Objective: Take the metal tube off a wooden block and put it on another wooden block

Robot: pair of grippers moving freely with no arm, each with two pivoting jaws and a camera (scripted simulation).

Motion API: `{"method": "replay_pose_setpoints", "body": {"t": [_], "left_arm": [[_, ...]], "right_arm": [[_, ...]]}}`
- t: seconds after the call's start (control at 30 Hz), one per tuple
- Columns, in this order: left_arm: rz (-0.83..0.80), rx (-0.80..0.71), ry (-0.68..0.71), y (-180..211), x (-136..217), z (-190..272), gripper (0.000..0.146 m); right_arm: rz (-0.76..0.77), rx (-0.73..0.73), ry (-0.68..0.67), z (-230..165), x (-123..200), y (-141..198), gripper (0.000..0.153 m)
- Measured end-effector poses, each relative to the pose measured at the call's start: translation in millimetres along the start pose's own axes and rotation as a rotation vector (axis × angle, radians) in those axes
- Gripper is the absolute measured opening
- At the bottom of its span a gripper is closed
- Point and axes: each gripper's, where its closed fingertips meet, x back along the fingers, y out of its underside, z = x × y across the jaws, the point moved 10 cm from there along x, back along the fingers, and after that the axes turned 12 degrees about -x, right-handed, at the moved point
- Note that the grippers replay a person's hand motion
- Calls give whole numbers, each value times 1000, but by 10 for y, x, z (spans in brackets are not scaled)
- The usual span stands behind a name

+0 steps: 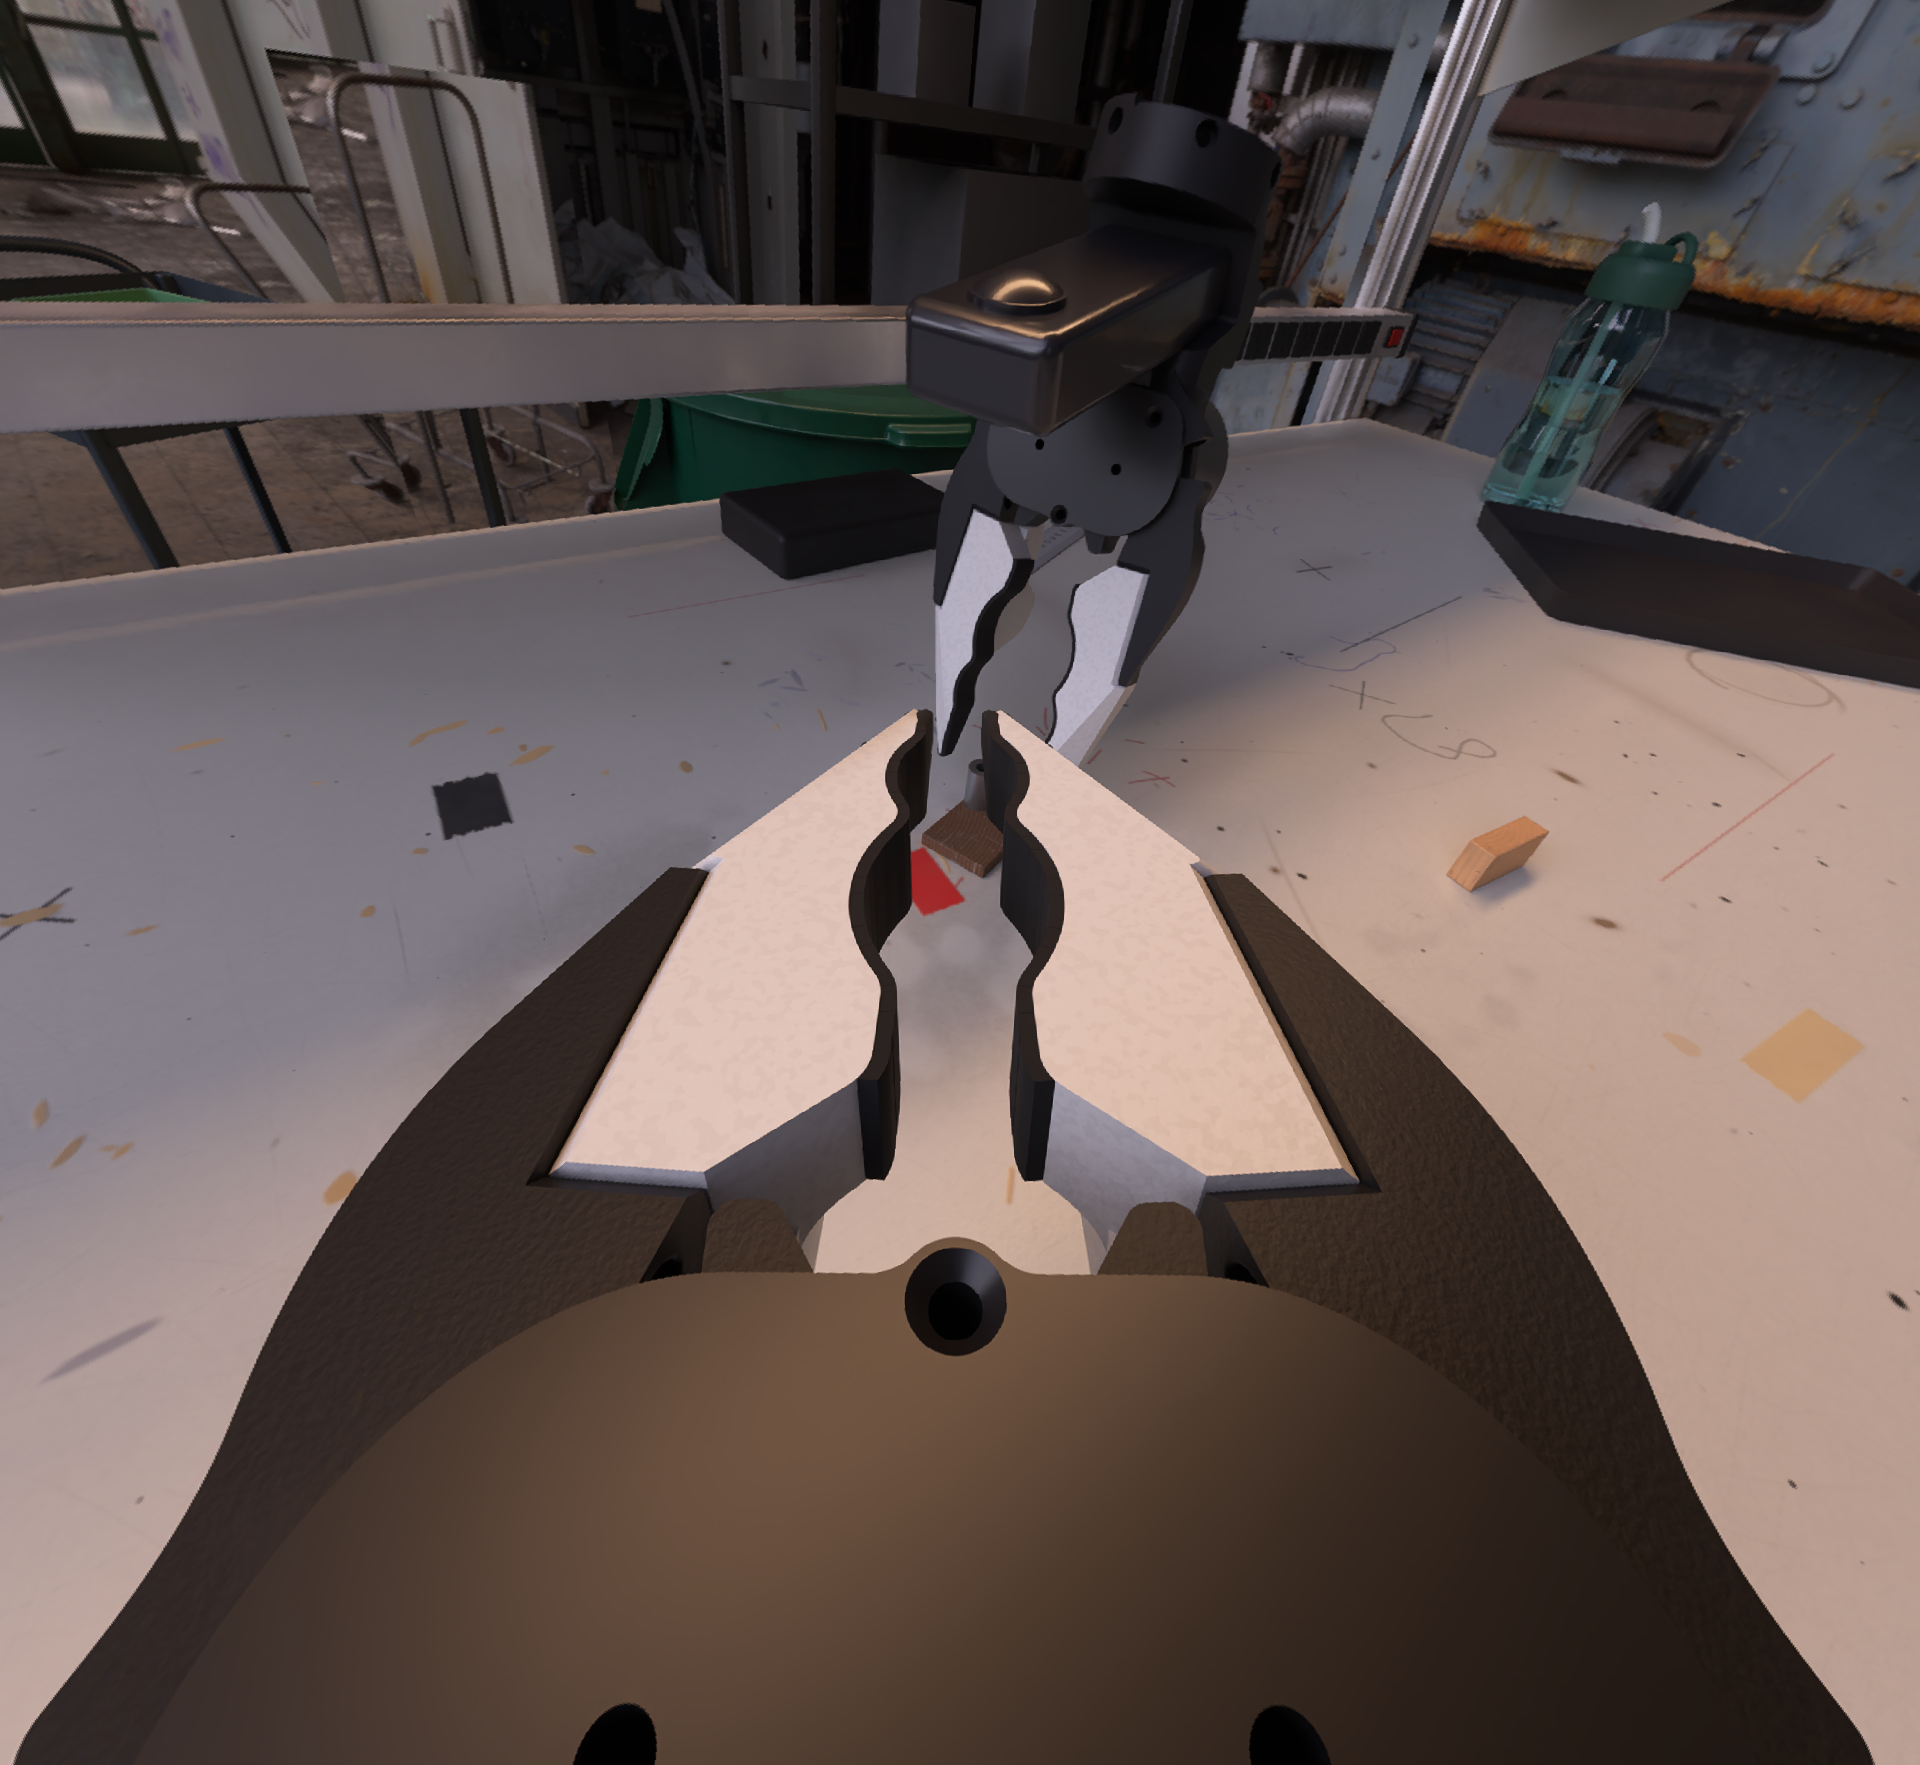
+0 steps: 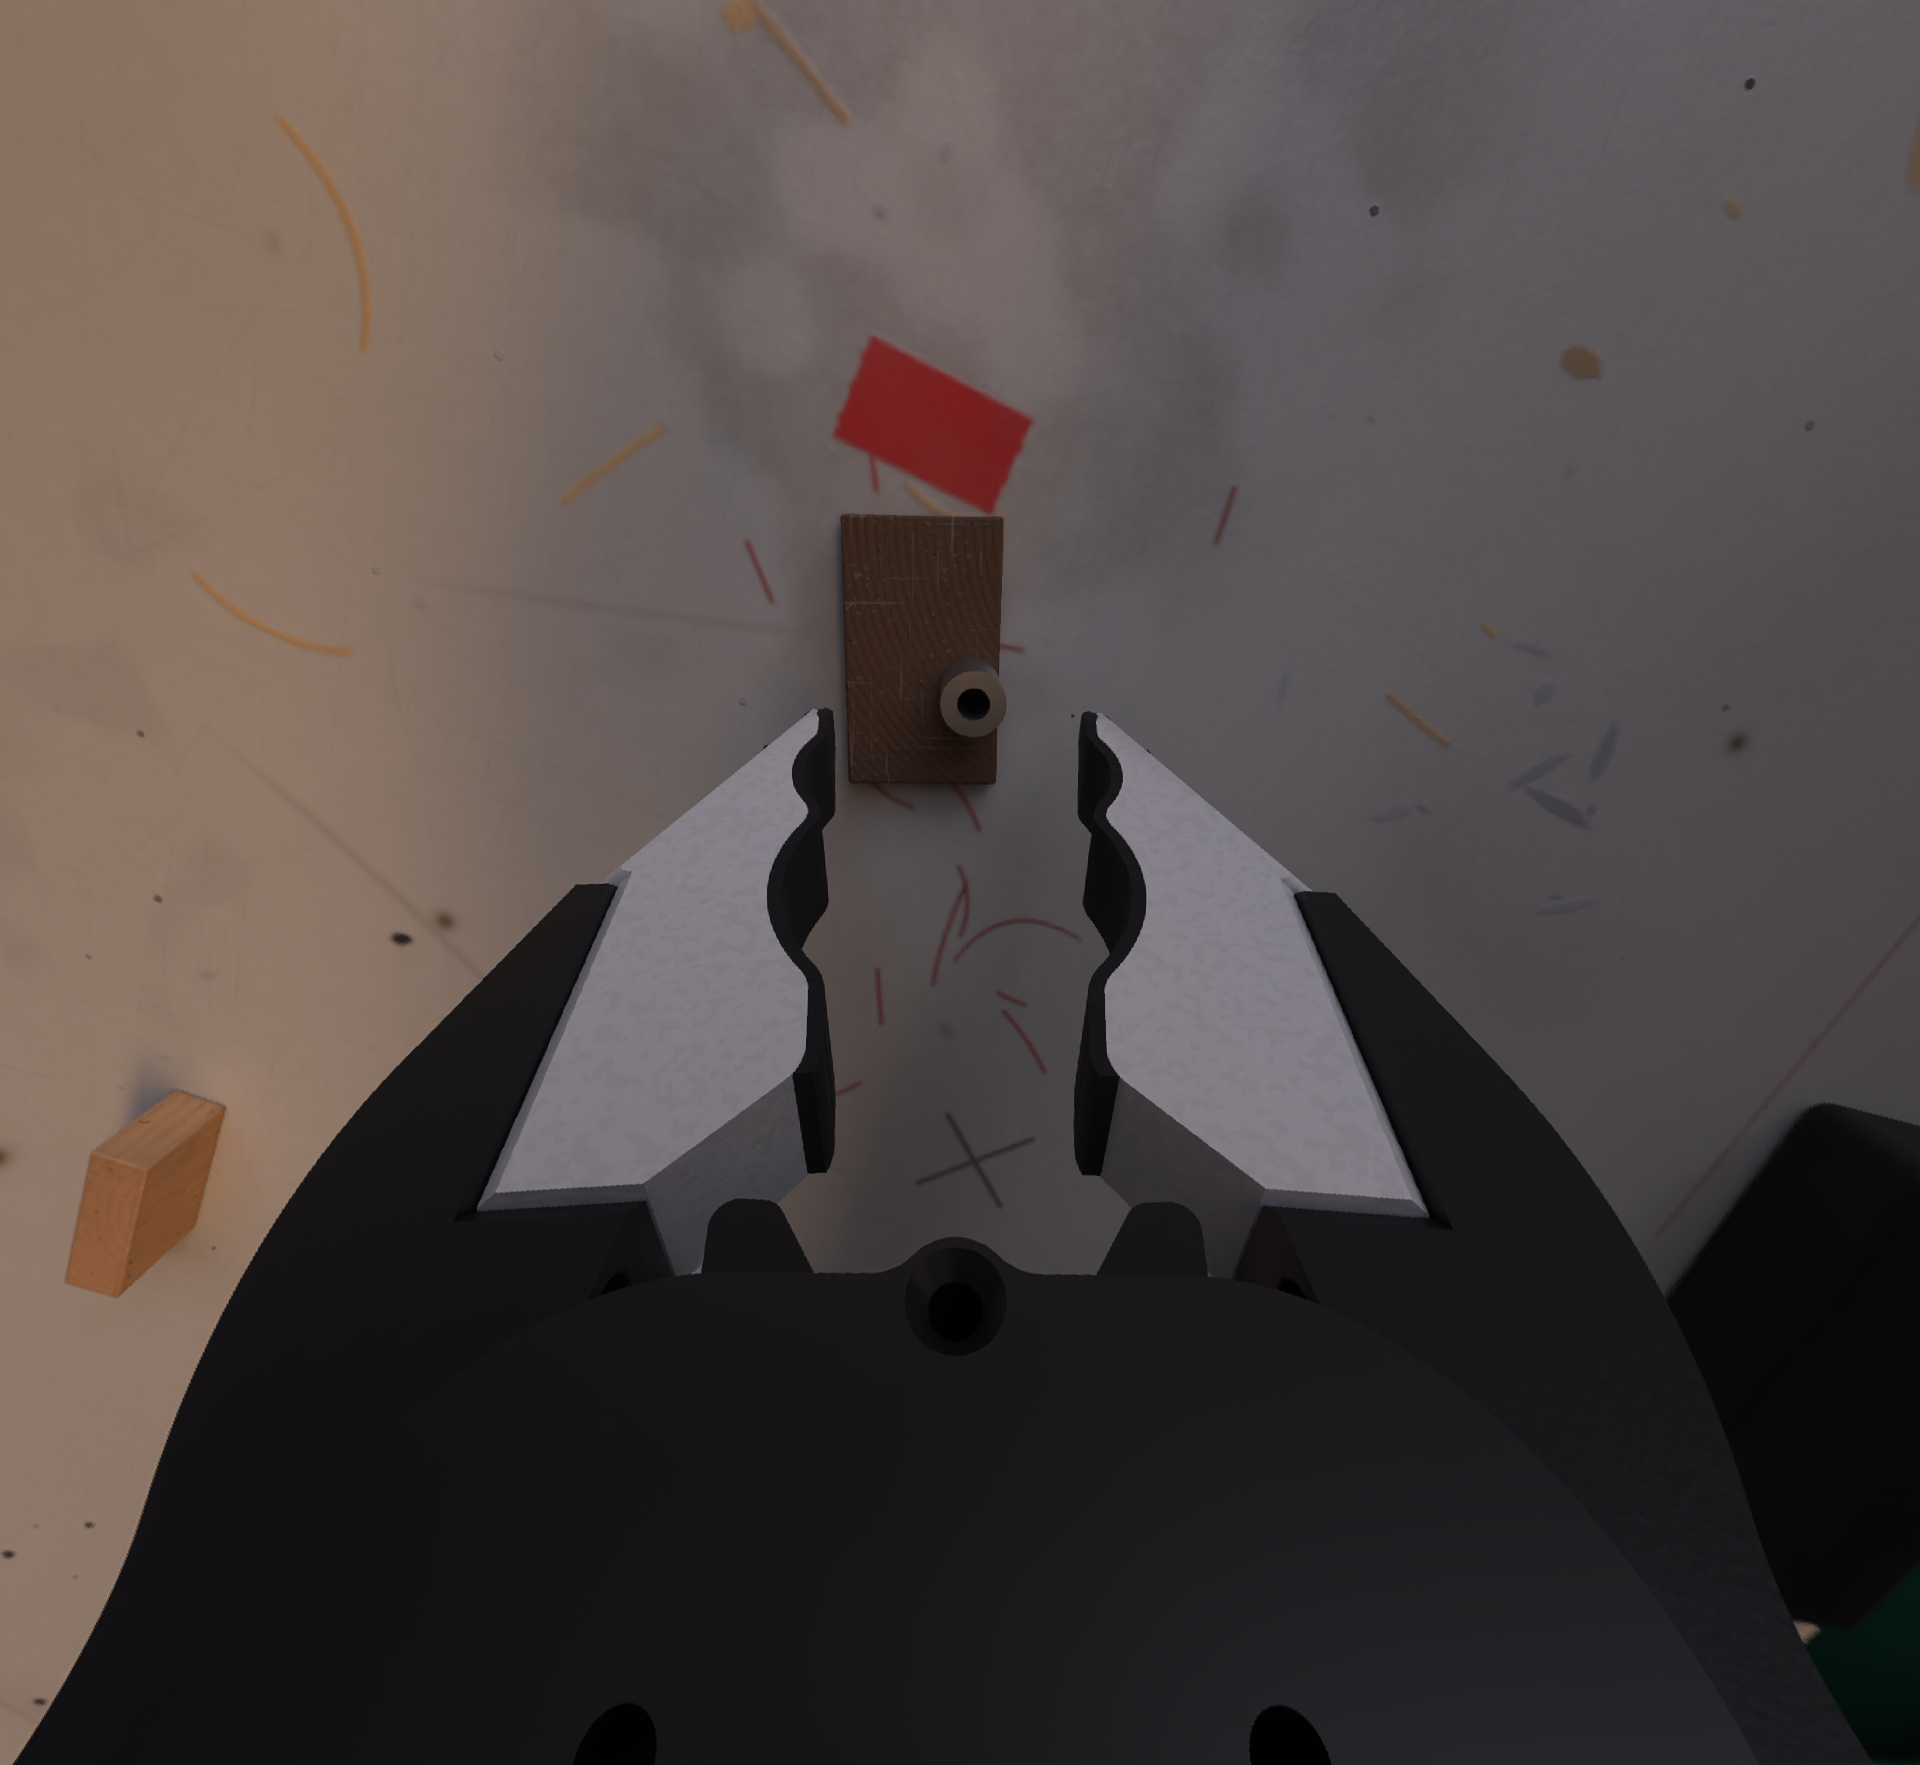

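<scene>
Jaws apart on both grippers, nothing held. Right gripper point(image 2: 956, 728) is seen pointed straight down, fingertips flanking the near end of the dark brown wooden block point(image 2: 920, 619). The short grey metal tube point(image 2: 974, 703) stands upright on that block near its right edge, bore visible from above, untouched. Left gripper point(image 1: 956, 728) is aimed low across the table at the same block point(image 1: 961, 840), narrower gap. Light tan wooden block point(image 2: 145, 1196) lies well apart on the pale scuffed tabletop point(image 2: 416, 780). Flat red rectangular patch point(image 2: 932, 424) sits just beyond the dark block. Only pen crosses and scribbles are seen on the tabletop; no readable brand or label found.
</scene>
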Motion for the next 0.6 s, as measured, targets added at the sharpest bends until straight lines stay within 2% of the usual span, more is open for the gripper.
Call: {"method": "replay_pose_setpoints", "body": {"t": [0.07,0.2,0.33,0.47,0.6], "left_arm": [[5,7,5,1,2,-2,9],[5,12,5,7,1,-3,9],[-7,3,8,11,-6,2,9],[-11,-1,6,12,-6,3,9],[-9,2,4,14,-3,-1,9]], "right_arm": [[7,-11,-12,17,-26,-1,45],[18,-1,-2,14,-45,-13,12],[32,22,19,-50,23,-17,12],[122,-21,82,-302,493,36,12],[262,-94,98,-1006,1066,373,12]]}}
